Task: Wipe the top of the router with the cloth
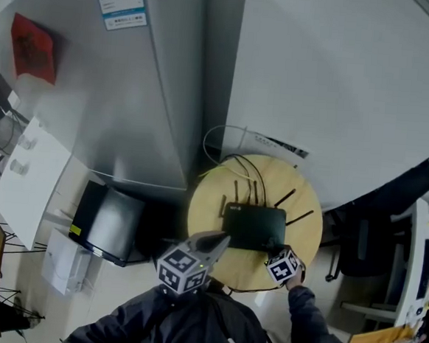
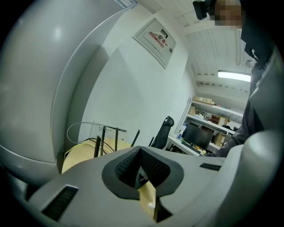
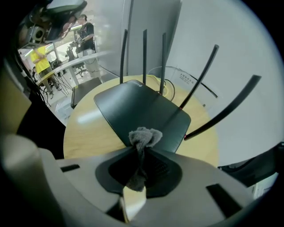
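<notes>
The router (image 3: 133,108) lies flat at the middle of the round worktop (image 3: 86,131), with its antennas (image 3: 144,53) standing up along the side towards the far edge, so the broad dark top is open to a pass from the near edge. The right tool (image 3: 141,153) comes in from the near right edge. Its jaws are pressed together on the cloth (image 3: 145,135), a grey wad that is pinched low between them and bunches out past the tips. Holding it this way probably leaves soft fabric, not the hard jaws, to meet the plastic. The wad sits over the near rim of the router, either touching it or just above; the right gripper view does not settle which. From that, the wipe looks to be at its start, with the whole top ahead of the cloth. The left tool (image 2: 141,166) hangs raised over the near left edge of the worktop, off the router. Its jaws are drawn together with nothing seen between them, only a sliver of the wood below. It seems parked clear of the stroke, though close enough to steady the router if it slides
</notes>
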Available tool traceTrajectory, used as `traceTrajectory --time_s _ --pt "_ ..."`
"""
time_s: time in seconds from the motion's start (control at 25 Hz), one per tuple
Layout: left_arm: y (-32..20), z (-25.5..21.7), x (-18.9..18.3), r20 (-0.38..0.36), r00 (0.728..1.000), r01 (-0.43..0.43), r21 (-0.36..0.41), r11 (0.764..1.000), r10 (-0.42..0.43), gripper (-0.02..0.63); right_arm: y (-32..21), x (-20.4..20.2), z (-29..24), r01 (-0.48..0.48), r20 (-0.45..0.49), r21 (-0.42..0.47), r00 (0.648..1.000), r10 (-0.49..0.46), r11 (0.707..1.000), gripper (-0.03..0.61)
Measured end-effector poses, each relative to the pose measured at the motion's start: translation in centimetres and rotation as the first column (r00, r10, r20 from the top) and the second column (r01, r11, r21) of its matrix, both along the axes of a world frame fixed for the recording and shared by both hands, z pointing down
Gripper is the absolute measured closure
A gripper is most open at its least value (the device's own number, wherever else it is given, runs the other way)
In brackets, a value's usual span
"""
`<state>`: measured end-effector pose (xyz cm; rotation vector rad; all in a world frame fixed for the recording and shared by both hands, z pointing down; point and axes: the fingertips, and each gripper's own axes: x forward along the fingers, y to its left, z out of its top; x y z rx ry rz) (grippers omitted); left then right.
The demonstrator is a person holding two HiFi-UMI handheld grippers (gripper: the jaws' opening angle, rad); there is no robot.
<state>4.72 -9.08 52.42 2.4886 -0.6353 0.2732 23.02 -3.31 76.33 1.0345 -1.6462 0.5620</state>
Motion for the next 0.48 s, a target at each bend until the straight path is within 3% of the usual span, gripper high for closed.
traceTrajectory --time_s 0.12,0.24,0.36,0.48 --pt "0.6 -0.1 -0.3 0.004 1.0 0.005 0.001 1.0 -0.005 0.612 -0.1 -0.1 0.0 -0.014 0.027 0.018 1.0 0.014 1.0 0.508" --pt "0.9 -0.2 -0.4 0.008 1.0 0.011 0.005 1.0 -0.011 0.612 0.1 0.7 -0.6 -0.117 0.102 0.083 0.989 0.109 0.99 0.508" --pt "1.4 -0.3 -0.6 0.012 1.0 0.017 0.01 1.0 -0.017 0.612 1.3 1.5 -1.4 -0.24 0.18 0.125 0.96 0.216 0.963 0.508" --pt "1.9 -0.4 -0.5 0.015 1.0 0.018 0.015 1.0 -0.018 0.612 3.3 3.1 -1.1 -0.382 0.223 0.119 0.91 0.35 0.917 0.508"
